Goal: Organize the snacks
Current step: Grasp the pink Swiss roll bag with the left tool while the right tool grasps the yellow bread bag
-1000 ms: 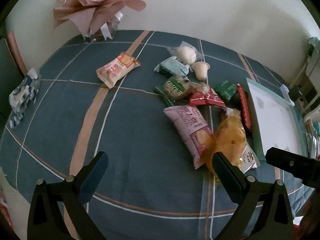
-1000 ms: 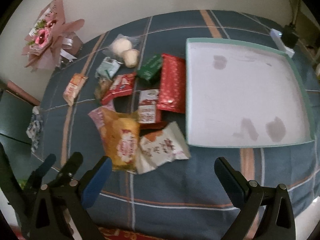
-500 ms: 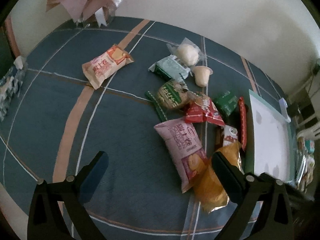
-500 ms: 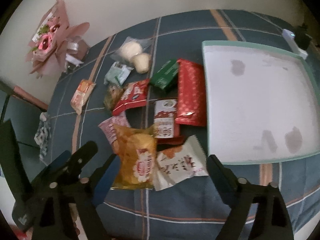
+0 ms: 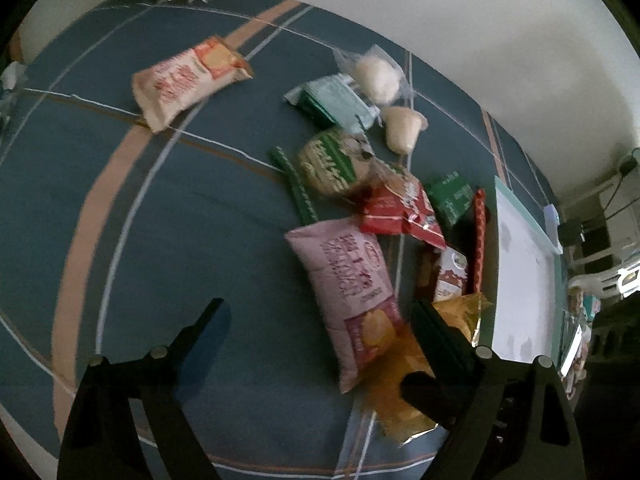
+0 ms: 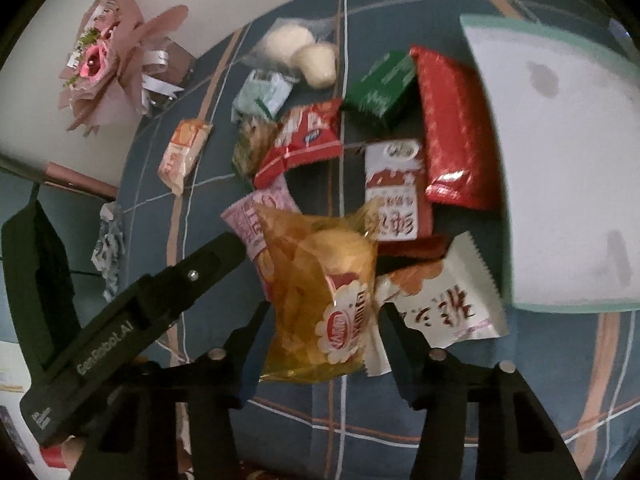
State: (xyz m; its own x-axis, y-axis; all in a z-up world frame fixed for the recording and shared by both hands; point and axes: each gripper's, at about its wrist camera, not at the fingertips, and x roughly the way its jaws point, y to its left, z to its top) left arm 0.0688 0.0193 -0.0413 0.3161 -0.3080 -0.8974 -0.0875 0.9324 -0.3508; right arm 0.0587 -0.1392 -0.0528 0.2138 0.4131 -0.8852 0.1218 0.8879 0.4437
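A pile of snack packs lies on the blue plaid cloth. A yellow chip bag (image 6: pixel 324 292) lies between the open fingers of my right gripper (image 6: pixel 322 316); it also shows in the left wrist view (image 5: pixel 404 368). A pink chip bag (image 5: pixel 348 288) lies partly under it. My left gripper (image 5: pixel 320 316) is open just left of the pink bag, above bare cloth. A white tray with a mint rim (image 6: pixel 560 160) lies to the right of the pile. Red, green and white packs (image 6: pixel 452 128) lie between the pile and the tray.
An orange-and-white pack (image 5: pixel 188 80) lies apart at the far left. A pink flower bouquet (image 6: pixel 108 60) stands at the back left corner by the wall. A patterned pack (image 6: pixel 108 248) sits at the left edge. Clutter (image 5: pixel 592 280) stands beyond the tray.
Both grippers have moved forward and down towards the pile. The right gripper's fingers now straddle the yellow chip bag. The left gripper has closed in on the pink bag.
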